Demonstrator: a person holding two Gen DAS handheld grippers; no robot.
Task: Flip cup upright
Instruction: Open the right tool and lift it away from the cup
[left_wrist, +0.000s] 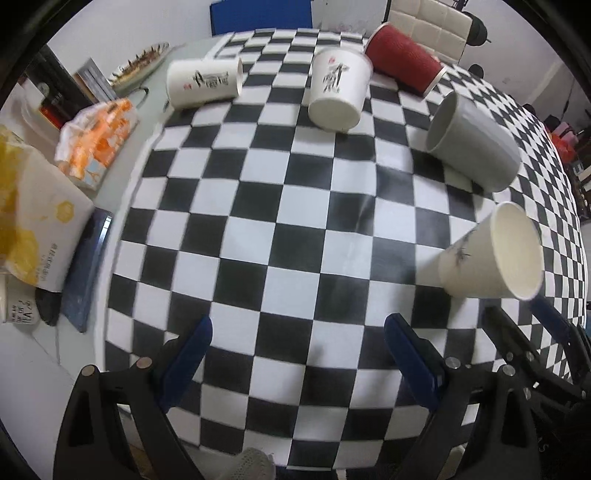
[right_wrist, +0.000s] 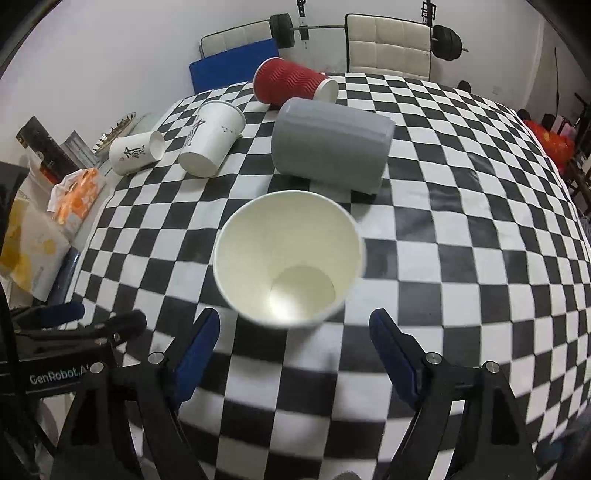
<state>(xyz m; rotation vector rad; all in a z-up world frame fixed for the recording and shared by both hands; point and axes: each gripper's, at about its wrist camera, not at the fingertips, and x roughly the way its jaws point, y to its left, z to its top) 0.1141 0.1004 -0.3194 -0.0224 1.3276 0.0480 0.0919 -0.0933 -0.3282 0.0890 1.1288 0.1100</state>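
A: Surface?
B: Checkered cloth (right_wrist: 461, 236) over a table; white wall, padded chairs (right_wrist: 388, 44) and a barbell (right_wrist: 365, 27) behind.

A: Clutter?
B: Along the left edge: snack packets (left_wrist: 96, 144), a yellow bag (left_wrist: 33, 221). Four cups lie on their sides further back: red cup (right_wrist: 288, 85), grey cup (right_wrist: 328, 144), two printed white ones (right_wrist: 212, 138) (right_wrist: 135, 151).

A: Task cup?
B: White paper cup (right_wrist: 288, 258), plain inside, mouth facing the right camera, just ahead of the right gripper (right_wrist: 295, 336). Seems tilted off the cloth in the left view.

A: Jaws?
B: Right gripper spread wide, not touching the cup. Left gripper (left_wrist: 297, 341) also spread, empty, over bare cloth.
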